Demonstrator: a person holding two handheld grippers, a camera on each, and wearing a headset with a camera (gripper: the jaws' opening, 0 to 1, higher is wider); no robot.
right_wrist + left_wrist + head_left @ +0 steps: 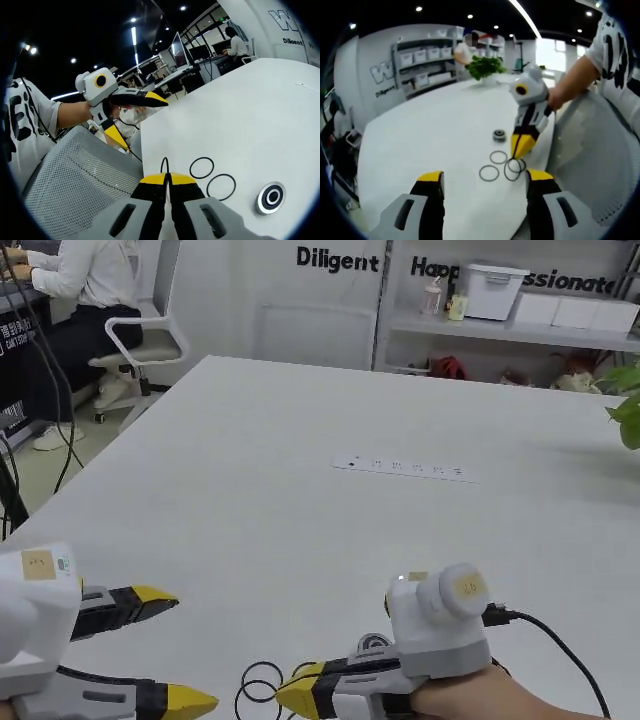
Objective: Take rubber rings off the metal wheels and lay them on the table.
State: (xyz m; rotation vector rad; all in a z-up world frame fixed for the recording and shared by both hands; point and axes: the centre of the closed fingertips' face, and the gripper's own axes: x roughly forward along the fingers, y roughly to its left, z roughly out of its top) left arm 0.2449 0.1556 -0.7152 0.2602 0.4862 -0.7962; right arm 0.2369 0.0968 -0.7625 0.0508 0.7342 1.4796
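My right gripper [300,690] is shut on a thin black rubber ring [512,167], pinched at its yellow tips low over the table's near edge. In the right gripper view the held ring [164,165] stands edge-on above the shut jaws [167,181]. Two more rings [201,167] [221,186] lie flat on the white table [300,510] just beyond. A small metal wheel [271,197] with a dark centre sits beside them, also the wheel [499,134]. My left gripper [175,650] is open and holds nothing, off to the left of the rings [489,173].
A white power strip [405,467] lies mid-table. A green plant [625,405] overhangs the right edge. A grey mesh chair [75,170] stands against the near table edge. A cable [560,650] trails from the right gripper. A person sits at a desk at far left [95,275].
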